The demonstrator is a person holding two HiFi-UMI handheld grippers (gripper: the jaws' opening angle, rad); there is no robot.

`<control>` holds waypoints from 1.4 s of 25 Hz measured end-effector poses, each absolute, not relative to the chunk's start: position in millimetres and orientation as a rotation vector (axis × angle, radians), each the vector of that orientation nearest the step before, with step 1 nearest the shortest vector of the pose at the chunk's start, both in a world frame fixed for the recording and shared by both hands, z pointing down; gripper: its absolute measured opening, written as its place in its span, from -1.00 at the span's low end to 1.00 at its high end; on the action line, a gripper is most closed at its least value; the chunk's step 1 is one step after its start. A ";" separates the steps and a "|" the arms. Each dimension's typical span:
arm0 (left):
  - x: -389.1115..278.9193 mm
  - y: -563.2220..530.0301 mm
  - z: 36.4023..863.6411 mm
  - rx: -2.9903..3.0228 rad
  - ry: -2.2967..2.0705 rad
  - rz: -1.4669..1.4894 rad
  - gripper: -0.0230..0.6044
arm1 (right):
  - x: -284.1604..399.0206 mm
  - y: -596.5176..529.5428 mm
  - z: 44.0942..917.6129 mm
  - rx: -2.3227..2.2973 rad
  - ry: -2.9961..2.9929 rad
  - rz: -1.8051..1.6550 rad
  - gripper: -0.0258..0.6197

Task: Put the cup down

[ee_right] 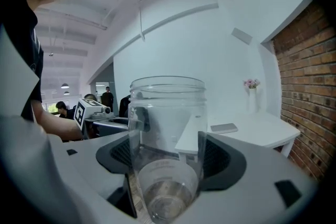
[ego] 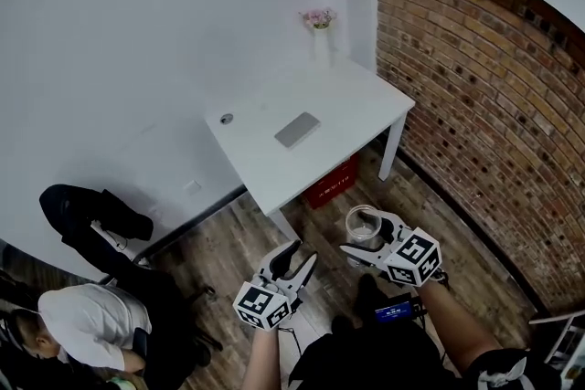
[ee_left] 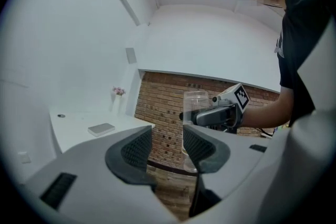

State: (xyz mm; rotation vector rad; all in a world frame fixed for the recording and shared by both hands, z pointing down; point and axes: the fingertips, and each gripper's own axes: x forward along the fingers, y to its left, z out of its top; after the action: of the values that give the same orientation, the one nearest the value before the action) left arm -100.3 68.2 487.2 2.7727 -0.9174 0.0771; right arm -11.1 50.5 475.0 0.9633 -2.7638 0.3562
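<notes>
A clear plastic cup [ego: 363, 222] hangs upright above the wooden floor, in front of the white table [ego: 352, 100]. My right gripper [ego: 366, 235] is shut on the cup, one pad on each side of its wall. In the right gripper view the cup [ee_right: 167, 139] fills the space between the jaws and looks empty. My left gripper [ego: 303, 252] is to the left of the cup and apart from it, open with nothing between its pads. From the left gripper view the cup [ee_left: 195, 105] and the right gripper [ee_left: 210, 116] appear beyond the open left gripper [ee_left: 167, 147].
On the table lie a flat grey object [ego: 297, 130] and a small round thing [ego: 226, 118]; a vase of pink flowers [ego: 319, 21] stands at its far corner. A red box [ego: 331, 184] sits underneath. A brick wall [ego: 475, 105] runs along the right. A seated person [ego: 82, 317] is at lower left.
</notes>
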 end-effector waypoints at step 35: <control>-85.4 -300.2 479.5 2.681 -1.206 0.151 -0.32 | -37.0 -344.0 483.1 0.538 -2.908 0.304 0.15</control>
State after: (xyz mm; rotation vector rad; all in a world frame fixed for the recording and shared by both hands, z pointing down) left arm -85.4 -300.2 479.5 2.6809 -1.2062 0.1509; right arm -37.0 -344.0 483.1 0.5376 -2.9085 0.3040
